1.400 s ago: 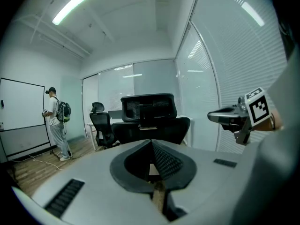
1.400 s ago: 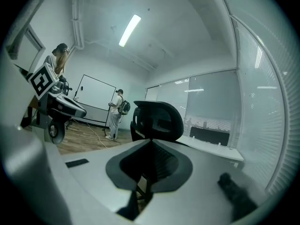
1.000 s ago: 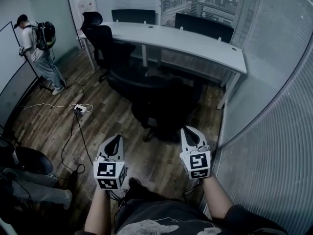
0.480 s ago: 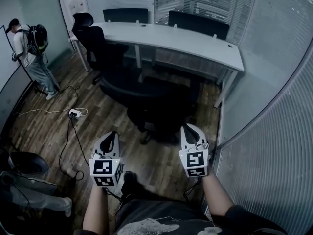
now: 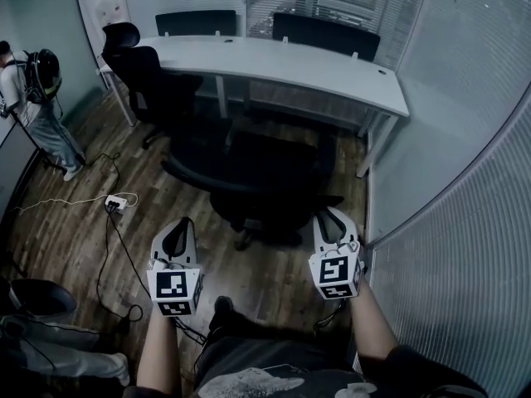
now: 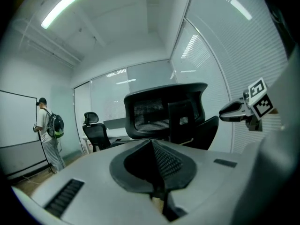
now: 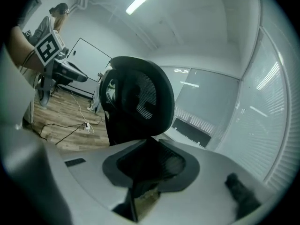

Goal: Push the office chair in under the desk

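The black mesh-backed office chair [image 5: 241, 179] stands on the wood floor with its back to me. It is pulled out from the long white desk [image 5: 282, 60]. My left gripper [image 5: 180, 229] is shut and empty, a little short of the chair's left side. My right gripper [image 5: 330, 219] hovers close to the chair's right side. Its jaws have just been opening to a narrow crack, with nothing between them. The chair's backrest [image 6: 164, 111] rises beyond my left gripper [image 6: 152, 142] in the left gripper view. The backrest [image 7: 140, 102] also fills the right gripper view ahead of my right gripper [image 7: 150, 140], apart from it.
A second black chair [image 5: 145, 77] sits at the desk's left end, and more chair backs [image 5: 328, 33] stand behind the desk. A person with a backpack [image 5: 33, 98] stands far left. A power strip and cables [image 5: 114, 204] lie on the floor. Blinded glass walls [image 5: 452, 181] close the right side.
Both grippers have moved forward toward the chair's back, which now sits closer and larger. The right jaws have parted slightly. The person at the left has slid toward the picture's edge.
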Demonstrator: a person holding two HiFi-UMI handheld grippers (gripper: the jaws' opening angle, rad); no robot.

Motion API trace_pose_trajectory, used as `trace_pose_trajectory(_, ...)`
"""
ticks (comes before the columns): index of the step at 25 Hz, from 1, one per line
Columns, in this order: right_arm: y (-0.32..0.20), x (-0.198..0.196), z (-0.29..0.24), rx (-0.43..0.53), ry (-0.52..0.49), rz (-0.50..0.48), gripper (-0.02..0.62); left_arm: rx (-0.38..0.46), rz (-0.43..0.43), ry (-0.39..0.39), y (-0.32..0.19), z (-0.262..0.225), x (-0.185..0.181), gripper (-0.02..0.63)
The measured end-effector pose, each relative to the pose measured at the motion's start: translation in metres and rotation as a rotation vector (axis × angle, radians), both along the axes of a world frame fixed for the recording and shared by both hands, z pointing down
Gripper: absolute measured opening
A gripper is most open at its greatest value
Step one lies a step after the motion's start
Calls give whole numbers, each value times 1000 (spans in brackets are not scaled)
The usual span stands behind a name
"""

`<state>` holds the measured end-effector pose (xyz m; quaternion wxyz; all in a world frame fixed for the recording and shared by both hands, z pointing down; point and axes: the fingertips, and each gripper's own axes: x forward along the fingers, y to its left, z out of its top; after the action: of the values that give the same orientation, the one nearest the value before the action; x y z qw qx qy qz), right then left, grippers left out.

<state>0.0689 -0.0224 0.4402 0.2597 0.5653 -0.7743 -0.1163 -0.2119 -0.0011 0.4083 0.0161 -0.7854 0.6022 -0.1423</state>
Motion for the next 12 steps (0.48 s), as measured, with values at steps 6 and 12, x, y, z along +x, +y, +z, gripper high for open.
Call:
trace_pose_trajectory(6, -20, -5, 14, -44, 154, 52, 184, 40, 53, -80, -53, 2, -18, 19)
trace_pose_trajectory(12, -37, -9, 13, -16, 296, 117, 241, 120, 102, -210, -92, -3, -29, 104)
